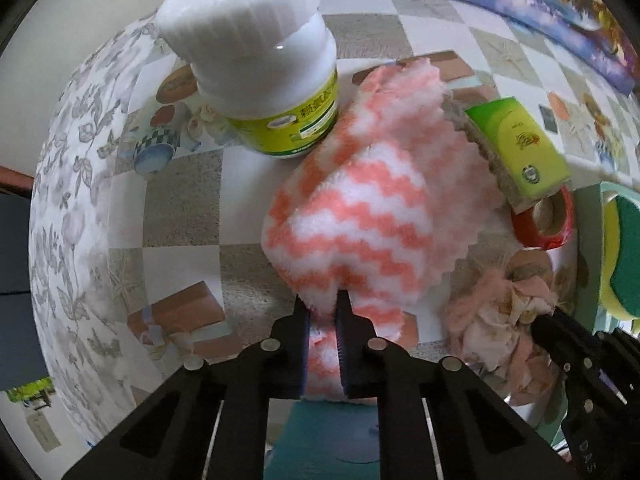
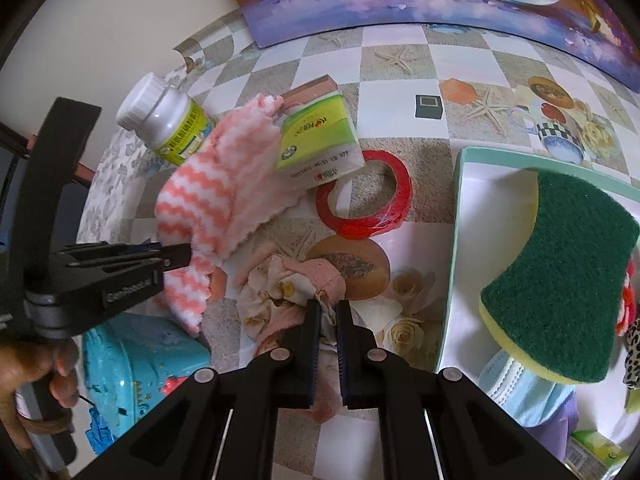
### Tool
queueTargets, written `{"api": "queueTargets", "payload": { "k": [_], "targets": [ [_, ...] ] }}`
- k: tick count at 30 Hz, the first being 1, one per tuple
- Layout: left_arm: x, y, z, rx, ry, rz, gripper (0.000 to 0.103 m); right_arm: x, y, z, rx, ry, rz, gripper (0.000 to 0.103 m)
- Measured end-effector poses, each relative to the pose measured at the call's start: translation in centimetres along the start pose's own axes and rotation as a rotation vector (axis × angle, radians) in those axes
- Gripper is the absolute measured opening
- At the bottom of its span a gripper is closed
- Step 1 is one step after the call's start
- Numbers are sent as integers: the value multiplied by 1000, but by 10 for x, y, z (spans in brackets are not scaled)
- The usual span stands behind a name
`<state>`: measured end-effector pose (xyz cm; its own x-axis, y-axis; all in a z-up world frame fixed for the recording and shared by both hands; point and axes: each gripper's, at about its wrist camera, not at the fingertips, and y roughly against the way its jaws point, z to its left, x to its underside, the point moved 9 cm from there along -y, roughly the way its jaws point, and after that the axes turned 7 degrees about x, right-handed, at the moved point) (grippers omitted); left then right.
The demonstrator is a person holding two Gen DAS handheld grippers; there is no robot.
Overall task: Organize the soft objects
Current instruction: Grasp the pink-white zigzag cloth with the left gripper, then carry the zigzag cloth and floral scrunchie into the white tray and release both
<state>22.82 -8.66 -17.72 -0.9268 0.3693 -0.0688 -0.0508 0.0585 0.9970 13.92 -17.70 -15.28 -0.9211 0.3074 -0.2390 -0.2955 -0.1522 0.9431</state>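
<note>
Mid-pickup of two soft items, judging by the grips; next, likely lifting both toward the tray at three o'clock, clear of the bottle and tape roll. Left hand-held gripper: nearly closed, pinching the pink-striped towel on the table. Right hand-held gripper: nearly closed, pinching the pale pink cloth.

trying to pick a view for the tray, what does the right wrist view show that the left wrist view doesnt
Only the right wrist view: a blue face mask under the sponge, the person's hand, a small dark square.
Only the left wrist view: nothing notable beyond the table's edge.
Both: striped cloth in the shut left gripper, pink cloth in the shut right gripper, bottle, red tape, green sponge.
</note>
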Motion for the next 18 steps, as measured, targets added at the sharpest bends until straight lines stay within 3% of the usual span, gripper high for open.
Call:
{"api": "queueTargets", "payload": {
  "k": [6, 18],
  "targets": [
    [15, 18, -13, 145, 88, -97, 10, -3, 24, -1, -43, 0, -42, 8],
    [19, 85, -25, 235, 137, -328, 9, 0, 59, -2, -113, -9, -96, 3]
  ]
}}
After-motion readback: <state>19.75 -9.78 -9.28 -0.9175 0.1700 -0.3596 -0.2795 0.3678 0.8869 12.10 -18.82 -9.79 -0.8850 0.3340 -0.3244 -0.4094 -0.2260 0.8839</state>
